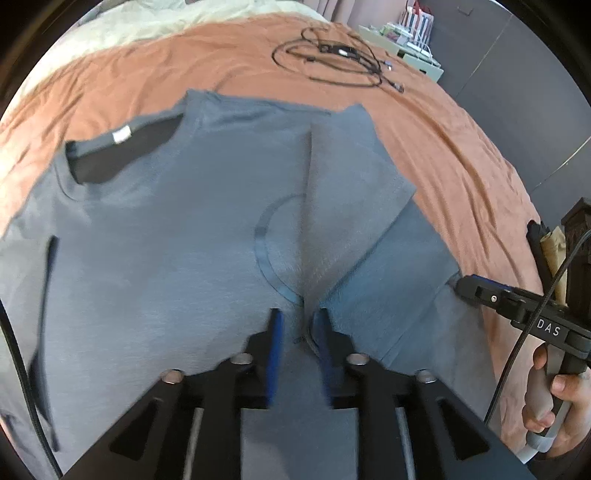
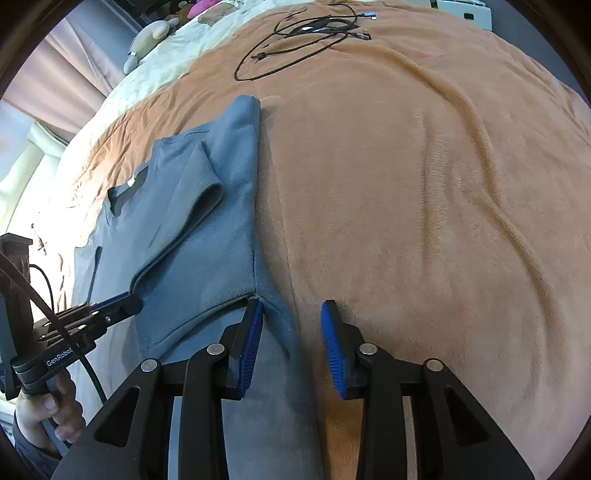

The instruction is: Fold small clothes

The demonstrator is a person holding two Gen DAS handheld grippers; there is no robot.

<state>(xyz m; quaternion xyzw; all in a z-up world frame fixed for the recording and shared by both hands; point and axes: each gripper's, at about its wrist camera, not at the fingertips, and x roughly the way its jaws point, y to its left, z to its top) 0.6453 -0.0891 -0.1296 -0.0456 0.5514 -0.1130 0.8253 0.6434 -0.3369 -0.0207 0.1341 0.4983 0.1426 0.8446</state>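
Observation:
A grey-blue T-shirt (image 1: 166,221) lies flat on the orange blanket (image 1: 443,147), collar at the far left, its right side and sleeve folded inward over the body. My left gripper (image 1: 299,317) hovers low over the folded edge near the hem, jaws slightly apart, nothing clearly between them. My right gripper (image 2: 293,314) is open at the shirt's (image 2: 207,240) right hem corner, its left finger touching the fabric edge, its right finger over bare blanket (image 2: 424,184). Each gripper shows in the other's view, right (image 1: 465,288), left (image 2: 129,299).
A tangle of black cables (image 1: 332,59) lies on the far part of the blanket, also in the right wrist view (image 2: 306,33). A cream duvet (image 1: 147,22) covers the far end of the bed. A white shelf unit (image 1: 413,48) stands beyond the bed.

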